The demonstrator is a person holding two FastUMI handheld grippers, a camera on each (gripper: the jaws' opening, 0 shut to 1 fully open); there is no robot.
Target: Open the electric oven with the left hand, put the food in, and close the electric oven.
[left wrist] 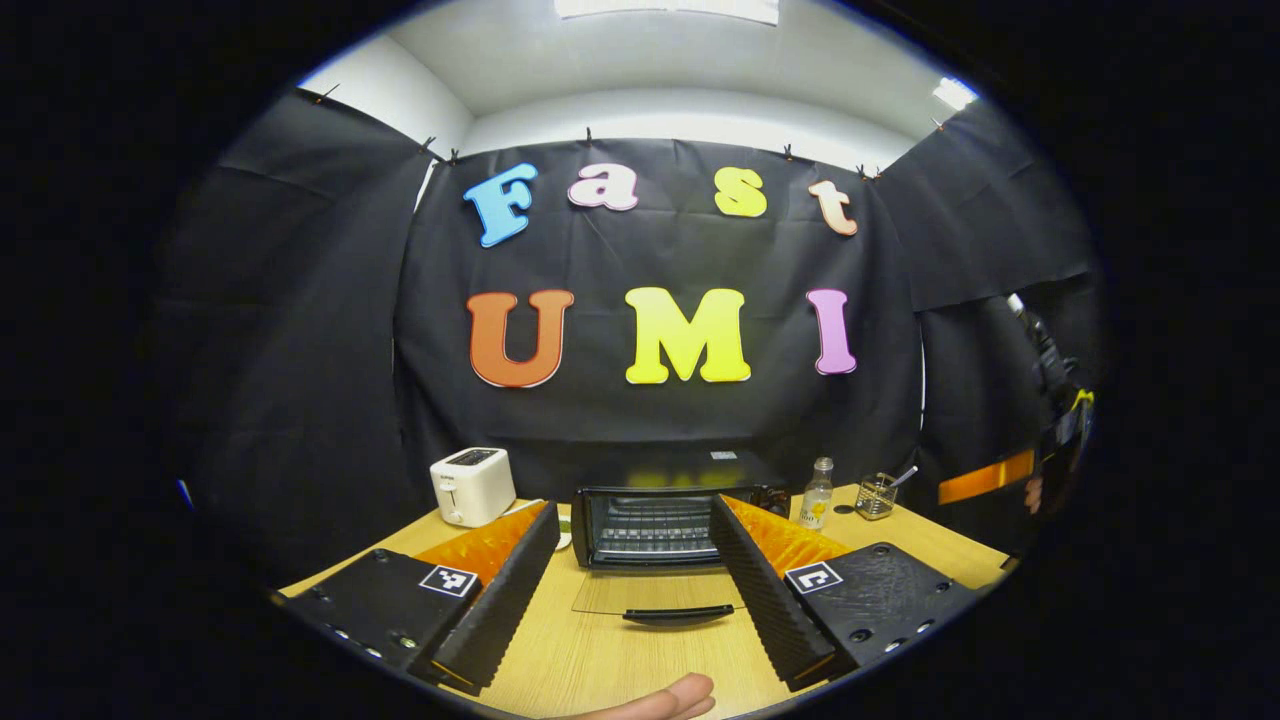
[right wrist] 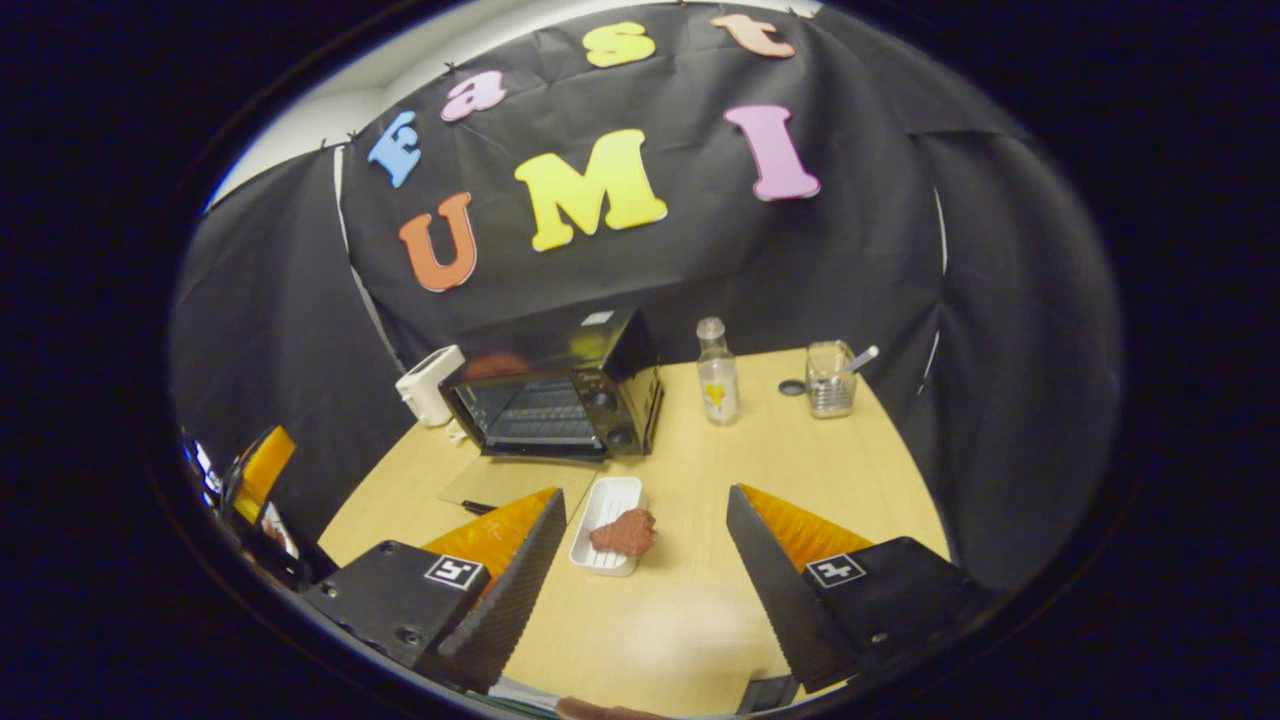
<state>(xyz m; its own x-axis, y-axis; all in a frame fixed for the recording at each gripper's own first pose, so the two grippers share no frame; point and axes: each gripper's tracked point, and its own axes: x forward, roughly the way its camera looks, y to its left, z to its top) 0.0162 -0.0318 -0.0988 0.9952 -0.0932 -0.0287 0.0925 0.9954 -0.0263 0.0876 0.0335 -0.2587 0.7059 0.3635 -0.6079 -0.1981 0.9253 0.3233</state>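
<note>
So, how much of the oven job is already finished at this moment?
Done: the oven door lies open, flat on the table. In hand: nothing yet; the left gripper and right gripper are both open and empty. Left: the food sits on the white tray in front of the oven, so it must go inside, then the door must be closed.

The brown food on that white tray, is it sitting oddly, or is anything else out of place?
Slightly: the brown food overhangs the right edge of its white tray instead of lying inside it. The oven stands with its glass door folded flat on the table, as the task needs.
</note>
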